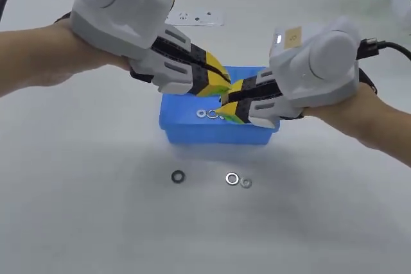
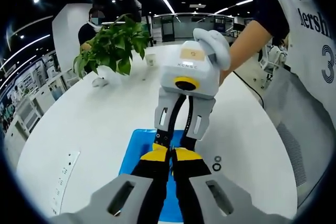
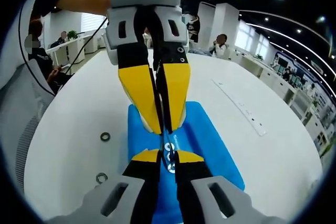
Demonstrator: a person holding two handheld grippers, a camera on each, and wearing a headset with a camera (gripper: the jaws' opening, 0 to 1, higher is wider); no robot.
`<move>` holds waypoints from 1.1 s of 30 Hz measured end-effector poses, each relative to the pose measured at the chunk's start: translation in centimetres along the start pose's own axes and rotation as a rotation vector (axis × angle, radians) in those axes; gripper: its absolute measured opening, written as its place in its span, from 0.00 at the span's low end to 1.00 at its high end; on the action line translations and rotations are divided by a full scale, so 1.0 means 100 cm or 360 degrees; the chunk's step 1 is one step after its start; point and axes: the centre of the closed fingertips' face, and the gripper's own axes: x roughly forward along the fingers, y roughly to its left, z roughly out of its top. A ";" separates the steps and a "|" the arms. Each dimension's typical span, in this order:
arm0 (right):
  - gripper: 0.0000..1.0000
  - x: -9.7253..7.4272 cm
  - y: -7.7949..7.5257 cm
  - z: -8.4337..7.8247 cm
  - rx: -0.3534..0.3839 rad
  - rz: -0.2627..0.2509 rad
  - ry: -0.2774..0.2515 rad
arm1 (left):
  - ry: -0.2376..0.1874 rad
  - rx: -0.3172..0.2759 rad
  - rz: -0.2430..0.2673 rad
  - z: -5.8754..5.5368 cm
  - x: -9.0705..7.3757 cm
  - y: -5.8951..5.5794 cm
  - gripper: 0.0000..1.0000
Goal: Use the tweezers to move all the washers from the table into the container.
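Drop-off step, by my read: left claw [image 1: 225, 83] and right claw [image 1: 225, 112] both closed, tip to tip over blue container [image 1: 212, 137]. Can't tell if either holds tweezers. Dropped washers [image 1: 206, 114] lie inside. Three loose washers [image 1: 232, 178] wait on the near surface [image 1: 96, 222]; next move needs a pick there.

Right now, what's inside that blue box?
A few silver washers lie in the blue container; the left gripper and right gripper above cover the rest of its floor.

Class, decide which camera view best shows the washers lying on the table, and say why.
The head view: all three washers lie unobstructed before the blue container. The left gripper view shows two, small and distant; the right gripper view shows two beside the container.
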 end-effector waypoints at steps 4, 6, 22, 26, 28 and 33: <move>0.11 -0.002 0.001 0.002 -0.0022 0.0000 0.0000 | 0.0000 0.0015 -0.0004 0.003 -0.002 -0.002 0.06; 0.11 -0.004 0.001 0.004 -0.0029 -0.0002 -0.0002 | 0.0000 0.0025 -0.0007 0.006 -0.004 -0.003 0.06; 0.11 -0.032 0.016 0.049 -0.0106 -0.0014 -0.0100 | -0.0054 0.0074 0.0046 0.040 -0.041 -0.024 0.06; 0.11 -0.033 0.033 0.061 -0.0151 0.0023 -0.0111 | -0.0027 0.0109 0.0049 0.043 -0.053 -0.040 0.06; 0.11 -0.031 0.040 0.066 -0.0175 0.0042 -0.0111 | -0.0020 0.0115 0.0052 0.042 -0.058 -0.046 0.06; 0.10 -0.028 0.063 0.074 -0.0226 0.0106 -0.0103 | -0.0006 0.0105 0.0057 0.034 -0.072 -0.056 0.06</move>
